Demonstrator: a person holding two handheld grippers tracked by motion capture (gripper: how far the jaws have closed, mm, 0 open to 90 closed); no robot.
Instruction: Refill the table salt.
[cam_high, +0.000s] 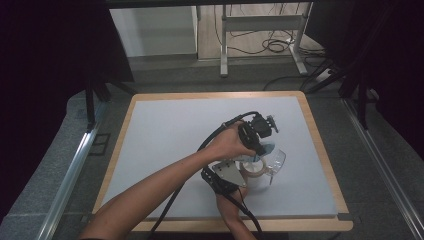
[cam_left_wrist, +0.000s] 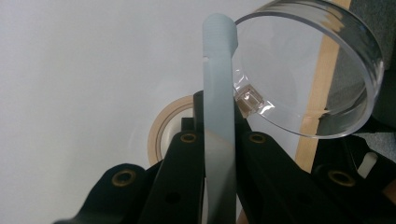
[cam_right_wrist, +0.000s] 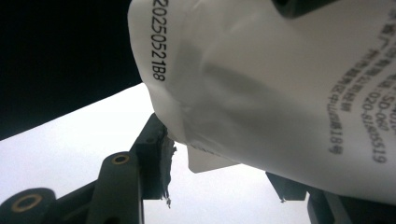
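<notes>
A person works two grippers close together at the right front of a white mat on a wood-edged table. The left gripper, reaching across from the left forearm, has its jaws closed on a pale blue strip that stands on edge between them. Just beside the strip is a clear round dish, tilted, with a tape roll lying on the mat beyond the jaws. The right gripper, held from the front edge, sits just below the dish in the high view. In the right gripper view a white printed packet lies across its parted jaws; whether they grip it cannot be told.
</notes>
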